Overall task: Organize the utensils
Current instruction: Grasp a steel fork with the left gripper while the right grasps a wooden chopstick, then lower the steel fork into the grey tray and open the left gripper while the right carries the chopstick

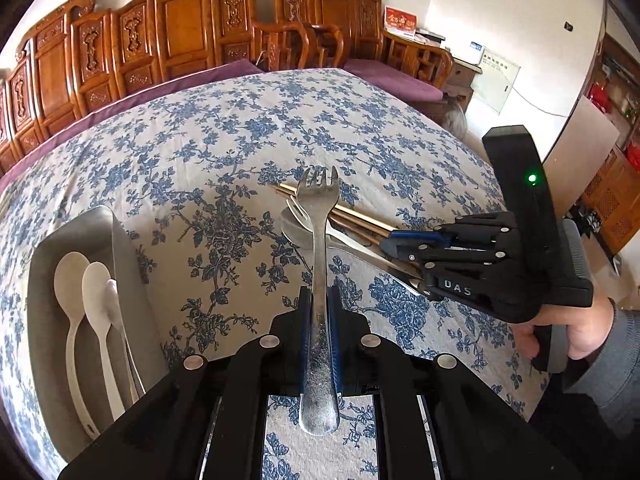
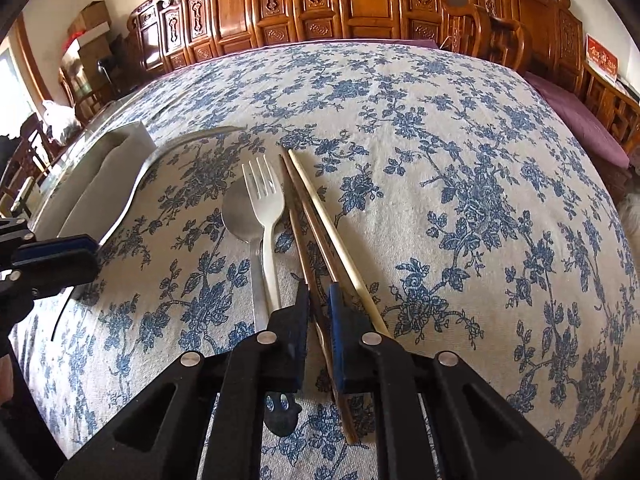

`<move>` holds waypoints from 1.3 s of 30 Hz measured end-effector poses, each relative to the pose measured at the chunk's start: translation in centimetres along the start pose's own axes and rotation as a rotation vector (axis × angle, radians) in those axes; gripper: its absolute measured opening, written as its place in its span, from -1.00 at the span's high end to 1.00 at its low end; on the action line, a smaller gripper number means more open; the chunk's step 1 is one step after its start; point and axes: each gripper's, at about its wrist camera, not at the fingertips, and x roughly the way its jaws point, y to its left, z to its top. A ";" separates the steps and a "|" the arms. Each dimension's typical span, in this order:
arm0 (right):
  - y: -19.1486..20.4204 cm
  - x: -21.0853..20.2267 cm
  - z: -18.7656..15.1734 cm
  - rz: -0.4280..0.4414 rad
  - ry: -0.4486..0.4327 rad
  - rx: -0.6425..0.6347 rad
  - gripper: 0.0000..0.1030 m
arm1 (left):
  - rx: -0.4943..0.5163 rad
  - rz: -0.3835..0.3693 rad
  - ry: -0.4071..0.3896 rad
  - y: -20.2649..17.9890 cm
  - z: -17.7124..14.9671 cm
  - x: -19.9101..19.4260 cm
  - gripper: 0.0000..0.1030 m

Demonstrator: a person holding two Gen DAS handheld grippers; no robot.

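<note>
My left gripper (image 1: 320, 304) is shut on a metal fork (image 1: 320, 240) and holds it by the handle above the table, tines pointing away. A grey tray (image 1: 128, 280) at the left holds three white spoons (image 1: 96, 300). My right gripper (image 2: 319, 300) is shut on dark brown chopsticks (image 2: 298, 216) that lie on the cloth. Beside them lie a pale chopstick (image 2: 340, 240), a white plastic fork (image 2: 266, 208) and a metal spoon (image 2: 240, 212). The right gripper also shows in the left wrist view (image 1: 394, 246), over the utensil pile (image 1: 344, 232).
The table has a blue floral cloth (image 2: 460, 160). Carved wooden chairs (image 1: 192, 28) with purple cushions stand along the far edge. The grey tray shows at the left of the right wrist view (image 2: 120, 184), with the left gripper's fingers (image 2: 56, 256) beside it.
</note>
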 end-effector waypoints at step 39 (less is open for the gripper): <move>4.5 -5.0 1.0 0.045 -0.110 -0.077 0.88 | -0.121 0.147 -0.101 5.7 -0.4 -6.9 0.85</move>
